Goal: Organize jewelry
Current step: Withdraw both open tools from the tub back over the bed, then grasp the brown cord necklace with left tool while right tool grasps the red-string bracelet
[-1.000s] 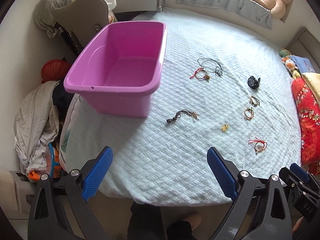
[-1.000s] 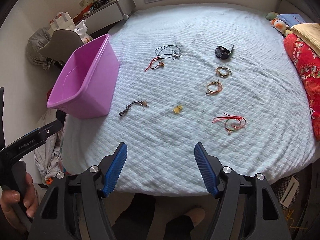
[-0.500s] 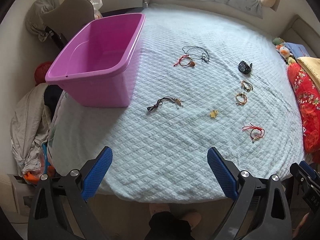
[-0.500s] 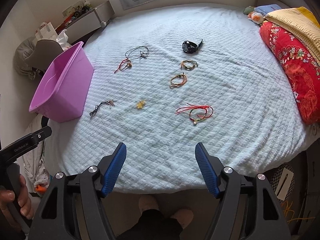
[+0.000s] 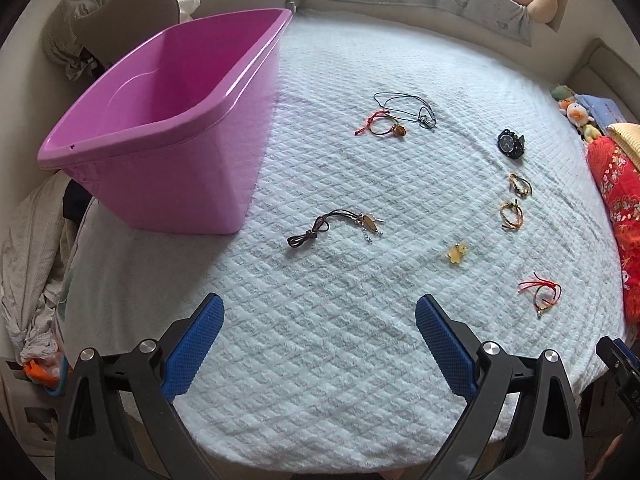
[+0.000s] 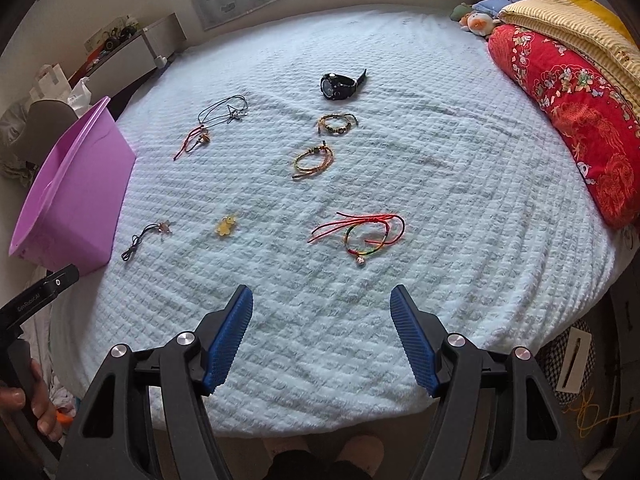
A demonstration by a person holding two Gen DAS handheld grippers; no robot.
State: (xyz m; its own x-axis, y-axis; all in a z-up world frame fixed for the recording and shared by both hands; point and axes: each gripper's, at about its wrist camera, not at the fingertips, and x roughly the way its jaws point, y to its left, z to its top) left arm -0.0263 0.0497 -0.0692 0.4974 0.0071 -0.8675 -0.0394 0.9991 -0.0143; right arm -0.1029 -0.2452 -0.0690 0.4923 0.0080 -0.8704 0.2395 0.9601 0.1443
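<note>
Several pieces of jewelry lie on a pale blue quilted bed (image 5: 340, 340). A dark cord necklace (image 5: 332, 226) lies ahead of my open, empty left gripper (image 5: 319, 312), near an empty pink bin (image 5: 168, 120). A red string bracelet (image 6: 362, 230) lies just ahead of my open, empty right gripper (image 6: 321, 304). Farther off lie a yellow charm (image 6: 225, 225), an orange bracelet (image 6: 314, 160), a beaded bracelet (image 6: 337, 123), a black watch (image 6: 339, 85), a black cord necklace (image 6: 224, 111) and a red cord bracelet (image 6: 194, 141).
A red patterned quilt (image 6: 572, 120) and yellow blanket (image 6: 568, 20) lie along the bed's right side. Plush toys (image 5: 576, 114) sit at the far right corner. Clothes (image 5: 28, 260) pile on the floor left of the bed. The bin also shows in the right wrist view (image 6: 76, 192).
Both grippers have moved forward over the bed's near edge, so the jewelry looks closer. The right view has swung right toward the red string bracelet. Both grippers stay open.
</note>
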